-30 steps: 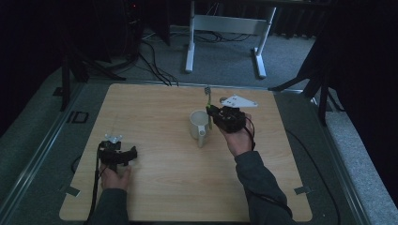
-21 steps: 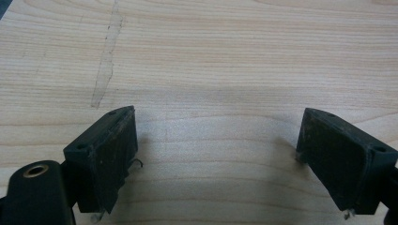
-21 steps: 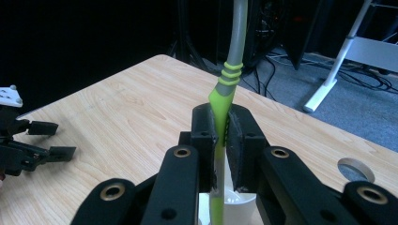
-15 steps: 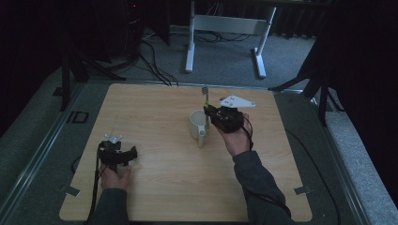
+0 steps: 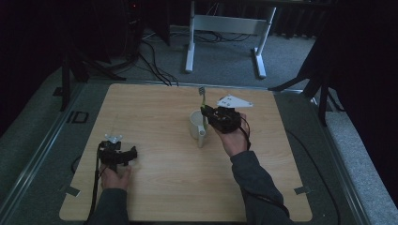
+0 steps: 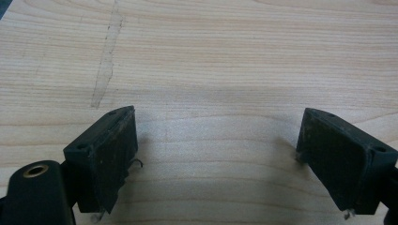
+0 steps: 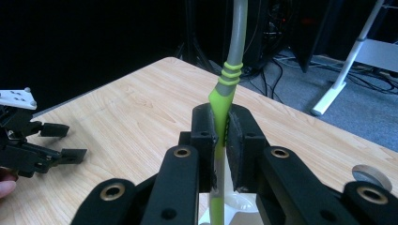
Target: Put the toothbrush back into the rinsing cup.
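A white mug [image 5: 196, 125] stands near the middle of the wooden table [image 5: 155, 108]. A toothbrush [image 5: 203, 105] with a green handle and grey neck stands upright over the mug, head up. My right gripper [image 5: 208, 115] is shut on its handle from the right. In the right gripper view the jaws pinch the green handle [image 7: 219, 101], whose lower end reaches the mug's rim [image 7: 237, 206]. My left gripper [image 5: 133, 153] rests low at the table's front left, its jaws wide apart over bare wood [image 6: 218, 150] with nothing between them. It also appears farther off [image 7: 63, 142].
A white desk frame [image 5: 225, 28] and cables [image 5: 155, 61] lie on the carpet beyond the table's far edge. Dark stands [image 5: 70, 70] flank the table. Tape strips [image 5: 70, 191] mark the front corners. A small pale disc [image 7: 368, 176] lies on the wood near the mug.
My right gripper has shifted slightly left with the toothbrush, bringing it over the mug. The left gripper has stayed in place.
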`<state>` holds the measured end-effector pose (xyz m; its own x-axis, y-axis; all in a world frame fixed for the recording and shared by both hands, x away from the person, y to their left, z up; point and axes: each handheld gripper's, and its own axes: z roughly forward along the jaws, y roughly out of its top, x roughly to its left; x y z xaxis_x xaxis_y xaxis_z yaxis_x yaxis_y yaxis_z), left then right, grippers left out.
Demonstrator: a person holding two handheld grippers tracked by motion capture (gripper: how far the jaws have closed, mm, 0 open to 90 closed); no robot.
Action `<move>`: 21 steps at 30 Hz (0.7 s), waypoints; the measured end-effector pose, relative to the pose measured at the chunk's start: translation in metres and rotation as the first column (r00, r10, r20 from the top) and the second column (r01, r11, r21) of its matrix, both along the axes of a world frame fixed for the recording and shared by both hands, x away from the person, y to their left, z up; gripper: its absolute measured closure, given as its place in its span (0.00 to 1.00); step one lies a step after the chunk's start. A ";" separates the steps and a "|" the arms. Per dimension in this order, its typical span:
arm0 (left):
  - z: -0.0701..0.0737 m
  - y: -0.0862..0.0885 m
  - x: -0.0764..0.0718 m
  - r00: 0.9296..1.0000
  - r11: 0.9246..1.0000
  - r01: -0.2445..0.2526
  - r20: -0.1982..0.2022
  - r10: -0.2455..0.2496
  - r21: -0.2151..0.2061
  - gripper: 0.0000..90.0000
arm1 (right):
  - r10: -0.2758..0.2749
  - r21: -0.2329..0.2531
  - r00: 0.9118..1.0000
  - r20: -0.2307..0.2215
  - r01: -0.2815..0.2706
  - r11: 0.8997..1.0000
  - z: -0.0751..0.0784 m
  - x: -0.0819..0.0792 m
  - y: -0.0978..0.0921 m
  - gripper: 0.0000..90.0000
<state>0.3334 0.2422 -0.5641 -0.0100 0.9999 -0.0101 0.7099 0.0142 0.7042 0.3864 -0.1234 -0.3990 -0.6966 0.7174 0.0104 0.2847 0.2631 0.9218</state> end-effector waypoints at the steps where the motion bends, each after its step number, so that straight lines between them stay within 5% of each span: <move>1: 0.000 0.000 0.000 1.000 1.000 0.000 0.000 0.000 0.000 0.15 | 0.000 0.001 1.000 -0.002 0.000 1.000 0.000 0.000 0.001 0.91; 21: 0.000 0.000 0.000 1.000 1.000 0.000 0.000 0.000 0.000 0.15 | 0.009 0.002 1.000 -0.011 -0.009 1.000 -0.006 -0.002 0.005 0.91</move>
<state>0.3334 0.2422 -0.5641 -0.0100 0.9999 -0.0103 0.7098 0.0143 0.7042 0.3846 -0.1182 -0.4046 -0.7029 0.7110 0.0196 0.2925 0.2638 0.9191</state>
